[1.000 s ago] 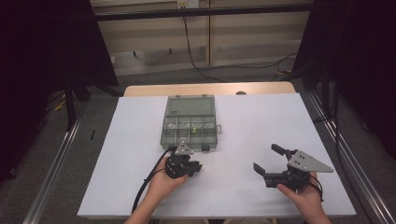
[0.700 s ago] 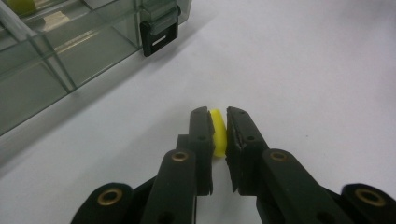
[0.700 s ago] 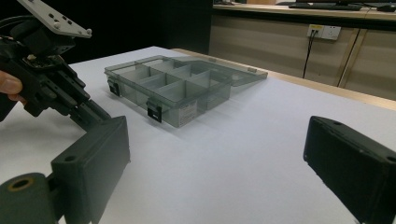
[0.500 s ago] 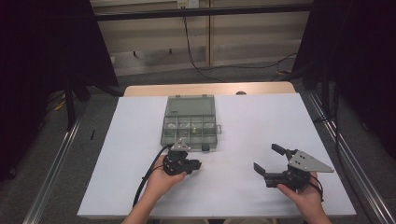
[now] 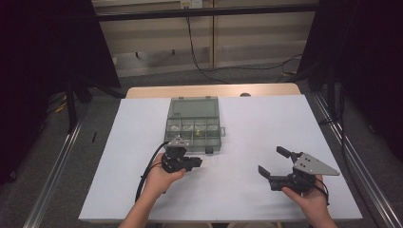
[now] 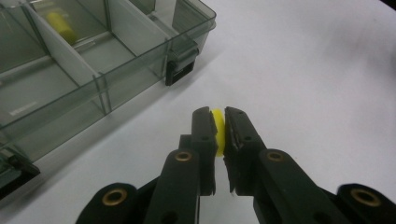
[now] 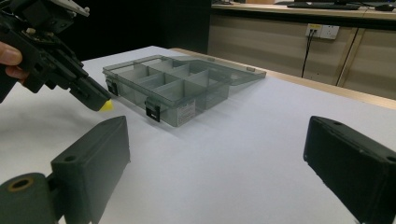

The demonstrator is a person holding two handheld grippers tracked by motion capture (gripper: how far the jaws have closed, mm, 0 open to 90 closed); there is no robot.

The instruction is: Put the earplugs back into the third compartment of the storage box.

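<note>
So far, on the white table, the clear compartment box lies open with its lid folded back, and one yellow piece already sits in a compartment. My left gripper, just beside the box's near edge, has its jaws pressed together on a small yellow disc, held above the table and, as I judge it, not yet sorted into a compartment. My right gripper rests well apart to the right, jaws spread wide and holding nothing.
</note>
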